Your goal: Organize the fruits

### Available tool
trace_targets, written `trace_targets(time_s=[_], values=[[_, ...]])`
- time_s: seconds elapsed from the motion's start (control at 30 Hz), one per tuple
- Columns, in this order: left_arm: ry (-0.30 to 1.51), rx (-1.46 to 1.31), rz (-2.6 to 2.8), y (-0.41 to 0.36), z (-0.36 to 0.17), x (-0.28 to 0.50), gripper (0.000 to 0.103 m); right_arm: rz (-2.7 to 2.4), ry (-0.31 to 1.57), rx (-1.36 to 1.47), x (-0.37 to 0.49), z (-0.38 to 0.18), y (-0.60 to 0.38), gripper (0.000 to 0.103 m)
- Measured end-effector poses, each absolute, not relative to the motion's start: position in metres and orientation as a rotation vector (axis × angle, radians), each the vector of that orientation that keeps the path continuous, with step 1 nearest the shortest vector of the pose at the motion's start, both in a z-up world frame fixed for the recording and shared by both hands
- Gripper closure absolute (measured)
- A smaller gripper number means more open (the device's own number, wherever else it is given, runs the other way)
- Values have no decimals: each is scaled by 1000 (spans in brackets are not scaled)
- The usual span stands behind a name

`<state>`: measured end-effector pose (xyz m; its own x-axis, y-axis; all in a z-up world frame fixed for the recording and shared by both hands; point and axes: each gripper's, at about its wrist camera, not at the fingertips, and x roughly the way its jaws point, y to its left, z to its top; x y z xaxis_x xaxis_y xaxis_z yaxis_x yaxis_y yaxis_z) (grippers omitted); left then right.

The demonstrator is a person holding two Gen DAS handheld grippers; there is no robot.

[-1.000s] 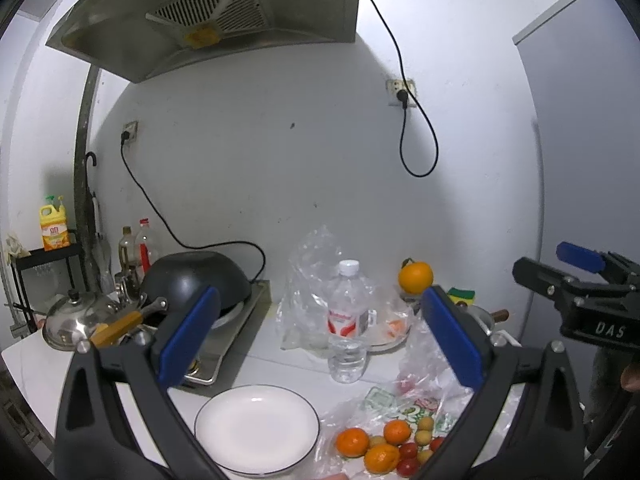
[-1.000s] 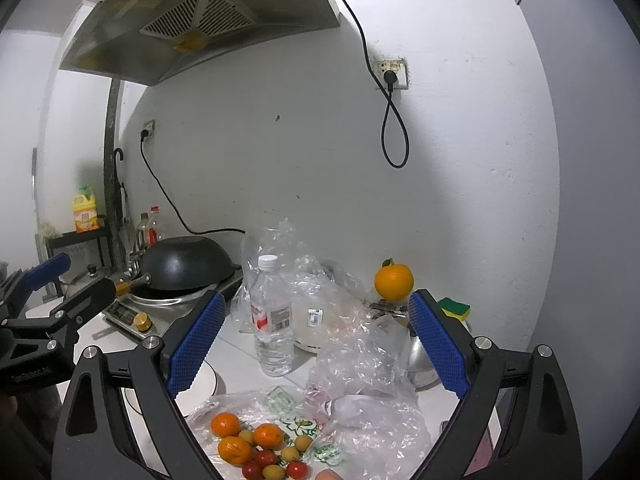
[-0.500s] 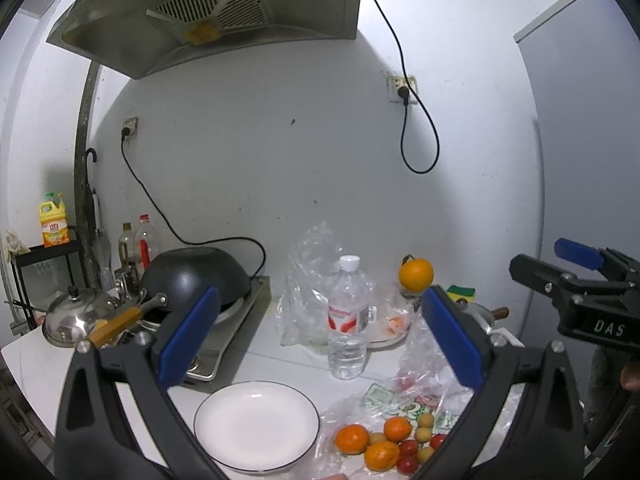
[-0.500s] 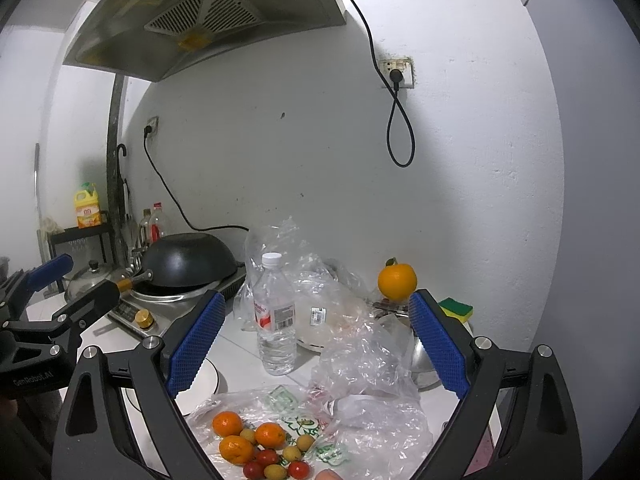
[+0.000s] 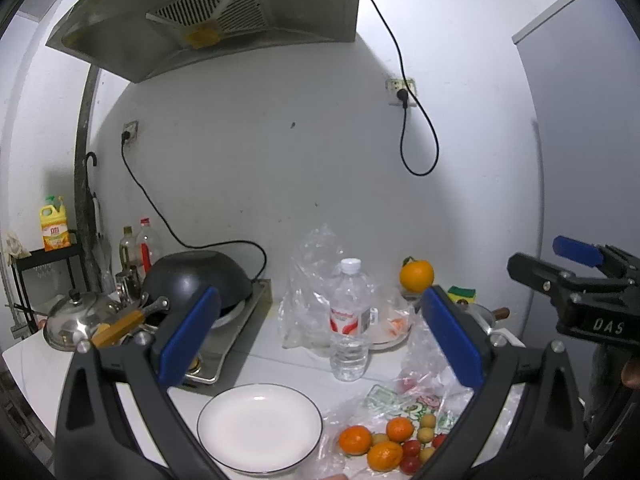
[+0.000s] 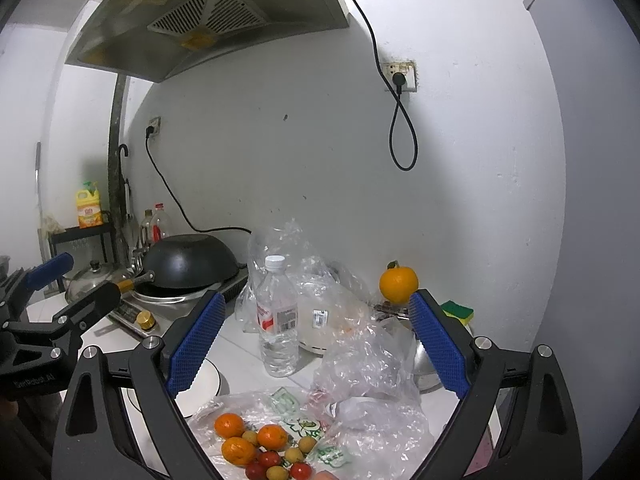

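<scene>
The fruit pile [image 6: 260,450] lies below and ahead of the wide-open right gripper [image 6: 316,350] — nearer than the wide-open left gripper [image 5: 320,338], which hangs above the plate [image 5: 224,454].

home kitchen: range hood [image 5: 224,28], wok [image 5: 200,276] on cooktop [image 5: 236,328]

Both wrist views face the wall, sharing the fruit pile [image 5: 390,442].

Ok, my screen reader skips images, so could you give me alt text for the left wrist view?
Open left gripper held above a kitchen counter, framing an empty white plate beside a pile of small oranges and cherry tomatoes on a plastic bag. Behind stand a water bottle, a black wok and one orange; the open right gripper enters at right.
</scene>
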<state>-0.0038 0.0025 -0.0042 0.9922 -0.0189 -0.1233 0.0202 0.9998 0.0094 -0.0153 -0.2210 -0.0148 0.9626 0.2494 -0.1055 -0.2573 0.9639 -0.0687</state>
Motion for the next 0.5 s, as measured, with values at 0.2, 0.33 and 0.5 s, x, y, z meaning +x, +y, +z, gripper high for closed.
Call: trace_targets(time_s=[0.2, 0.33, 0.5], values=[[149, 19, -25, 1, -8, -2, 1, 266, 105, -90, -15, -15, -221, 8], [259, 49, -86, -7, -20, 13, 1, 290, 129, -105, -14, -22, -224, 8], [346, 32, -130, -20, -53, 26, 1, 300, 219, -141, -7, -40, -230, 8]])
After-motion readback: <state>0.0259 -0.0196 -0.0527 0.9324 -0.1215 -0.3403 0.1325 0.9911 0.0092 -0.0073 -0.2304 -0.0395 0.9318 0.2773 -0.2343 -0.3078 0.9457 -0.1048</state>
